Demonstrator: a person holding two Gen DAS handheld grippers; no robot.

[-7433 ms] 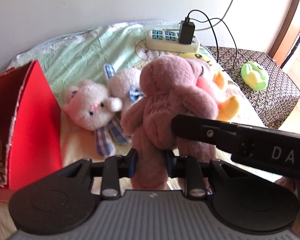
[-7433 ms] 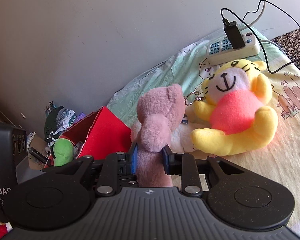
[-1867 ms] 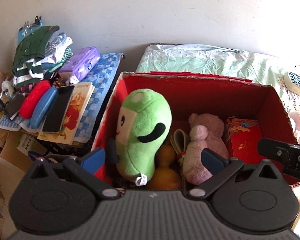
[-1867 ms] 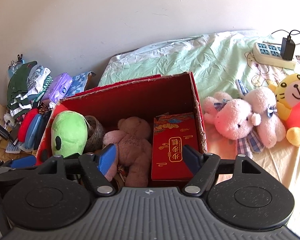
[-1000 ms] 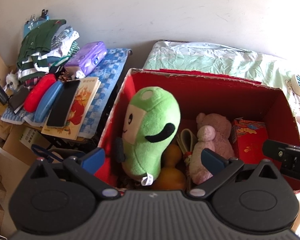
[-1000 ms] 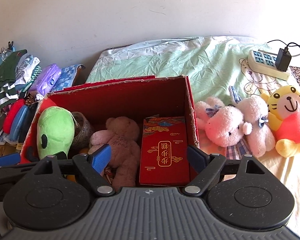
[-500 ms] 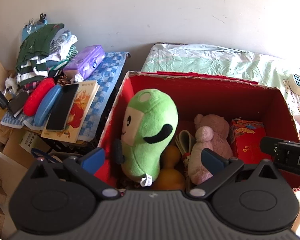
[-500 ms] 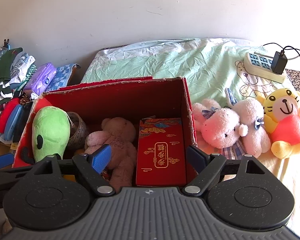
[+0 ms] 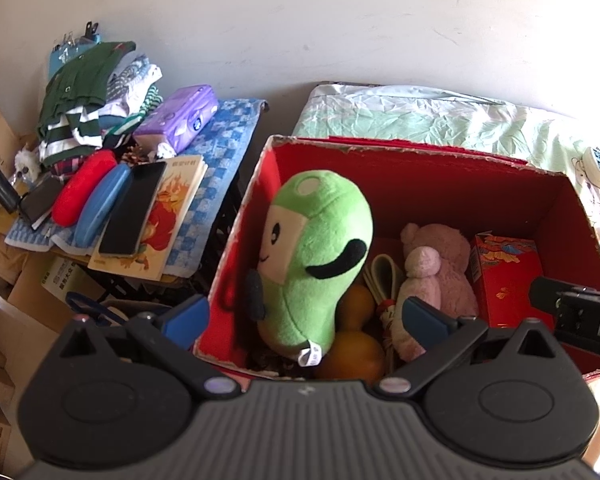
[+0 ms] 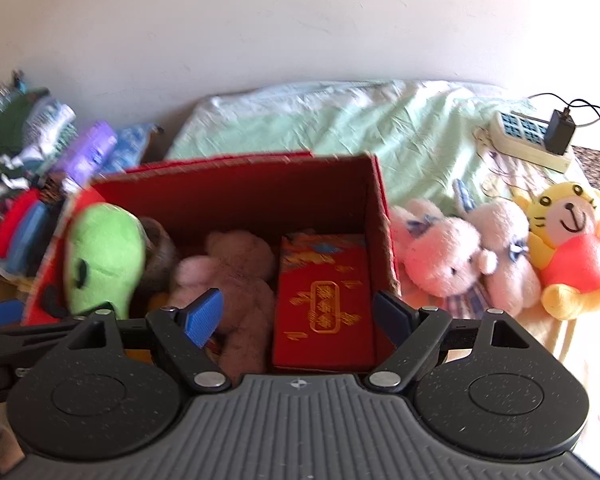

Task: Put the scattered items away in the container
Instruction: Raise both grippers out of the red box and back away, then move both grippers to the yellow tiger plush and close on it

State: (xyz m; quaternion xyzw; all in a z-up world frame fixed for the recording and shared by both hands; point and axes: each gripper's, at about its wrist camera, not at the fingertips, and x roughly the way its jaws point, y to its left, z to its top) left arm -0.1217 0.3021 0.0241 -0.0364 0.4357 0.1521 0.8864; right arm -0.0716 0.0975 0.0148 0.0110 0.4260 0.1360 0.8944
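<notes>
The red cardboard box [image 9: 420,160] [image 10: 236,184] holds a green plush [image 9: 320,256] [image 10: 104,256], a pink-brown teddy bear [image 9: 436,276] [image 10: 240,280], a red packet [image 9: 508,276] [image 10: 324,300] and orange gourds [image 9: 352,356]. My left gripper [image 9: 306,318] is open and empty above the box's near left. My right gripper [image 10: 298,314] is open and empty above the box's near right. On the bed right of the box lie two pink-white plush rabbits [image 10: 440,256] [image 10: 504,248] and a yellow tiger plush [image 10: 572,248].
A side table [image 9: 228,148] left of the box carries clothes, a purple pack [image 9: 176,116], cases, a phone and a book. A power strip with a charger [image 10: 532,140] lies at the bed's far right. The wall stands close behind.
Both grippers carried the teddy bear from the bed to the box and released it there. Over the last second the right gripper has swung slightly rightward; the left has barely moved.
</notes>
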